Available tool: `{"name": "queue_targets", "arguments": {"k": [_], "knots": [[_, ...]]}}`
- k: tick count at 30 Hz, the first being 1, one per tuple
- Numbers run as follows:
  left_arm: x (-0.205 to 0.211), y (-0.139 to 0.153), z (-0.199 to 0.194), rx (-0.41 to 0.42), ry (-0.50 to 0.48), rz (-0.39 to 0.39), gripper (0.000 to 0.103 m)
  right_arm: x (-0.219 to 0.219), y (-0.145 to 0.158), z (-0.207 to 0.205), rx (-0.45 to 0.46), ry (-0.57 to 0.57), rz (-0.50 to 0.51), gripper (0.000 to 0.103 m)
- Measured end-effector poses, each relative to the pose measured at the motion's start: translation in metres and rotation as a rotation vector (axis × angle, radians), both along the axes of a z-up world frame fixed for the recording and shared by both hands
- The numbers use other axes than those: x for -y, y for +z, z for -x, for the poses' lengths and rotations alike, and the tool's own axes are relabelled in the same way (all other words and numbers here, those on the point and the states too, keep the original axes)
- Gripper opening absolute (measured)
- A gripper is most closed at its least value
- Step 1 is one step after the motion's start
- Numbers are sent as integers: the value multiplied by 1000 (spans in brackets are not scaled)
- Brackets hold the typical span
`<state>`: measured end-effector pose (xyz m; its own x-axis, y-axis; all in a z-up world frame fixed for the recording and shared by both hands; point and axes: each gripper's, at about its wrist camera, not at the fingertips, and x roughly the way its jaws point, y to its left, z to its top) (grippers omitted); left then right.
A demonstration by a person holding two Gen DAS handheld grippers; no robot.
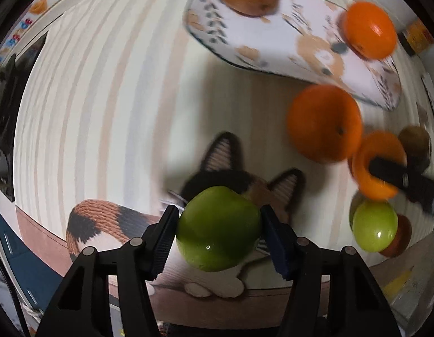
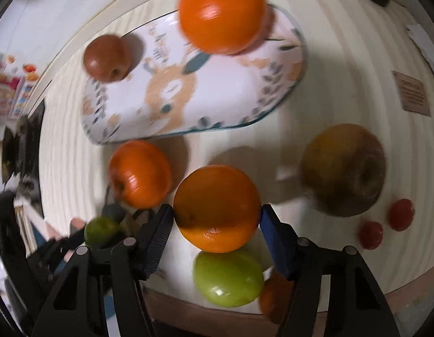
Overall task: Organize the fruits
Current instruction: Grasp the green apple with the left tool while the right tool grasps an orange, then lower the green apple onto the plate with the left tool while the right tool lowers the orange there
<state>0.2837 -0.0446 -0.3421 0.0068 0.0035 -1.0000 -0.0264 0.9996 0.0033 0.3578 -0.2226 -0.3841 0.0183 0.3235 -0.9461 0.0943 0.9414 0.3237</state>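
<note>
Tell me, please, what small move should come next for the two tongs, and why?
Probably carry both fruits toward the tray. The left tongs are closed on a green apple, and the right tongs on an orange. The tray already holds a brown fruit and another orange, with bare room between them.

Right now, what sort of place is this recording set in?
Probably a home, at a small table: a striped tablecloth with a knitted cat design, a deer-print tray holding fruit, and colourful children's posters on the wall behind.
</note>
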Motion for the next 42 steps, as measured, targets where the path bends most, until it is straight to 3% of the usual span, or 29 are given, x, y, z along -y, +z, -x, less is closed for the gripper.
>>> {"name": "queue_targets", "arguments": {"k": [7, 9, 12, 17, 19, 21, 24, 28, 31, 35, 38, 42], "knots": [[-17, 2, -2, -2, 45, 16, 57, -15, 1, 1, 3, 69, 28, 67], [-21, 4, -1, -4, 47, 21, 57, -20, 7, 2, 17, 82, 54, 76], [-23, 5, 0, -3, 46, 21, 57, -27, 11, 2, 23, 121, 72, 79], [-27, 6, 4, -5, 45, 24, 57, -33, -2, 5, -21, 164, 119, 79], [-27, 1, -12, -7, 44, 26, 57, -34, -3, 7, 0, 152, 126, 70], [-25, -1, -14, -9, 47, 31, 57, -31, -2, 10, 10, 137, 120, 69], [-26, 3, -19, -7, 45, 44, 57, -25, 5, 14, 34, 130, 126, 68], [-30, 17, -27, -19, 56, 119, 57, -16, 29, 12, 81, 93, 88, 68], [-35, 44, -43, 0, 88, 222, 57, -5, 51, 5, 128, 50, 42, 68], [-37, 79, -83, 68, 91, 280, 57, -7, 67, -16, 182, 35, 17, 68], [-33, 81, -114, 76, 91, 277, 57, -7, 63, -36, 193, 29, 3, 68], [-32, 61, -144, 31, 98, 270, 57, -5, 43, -66, 174, 28, -4, 68]]}}
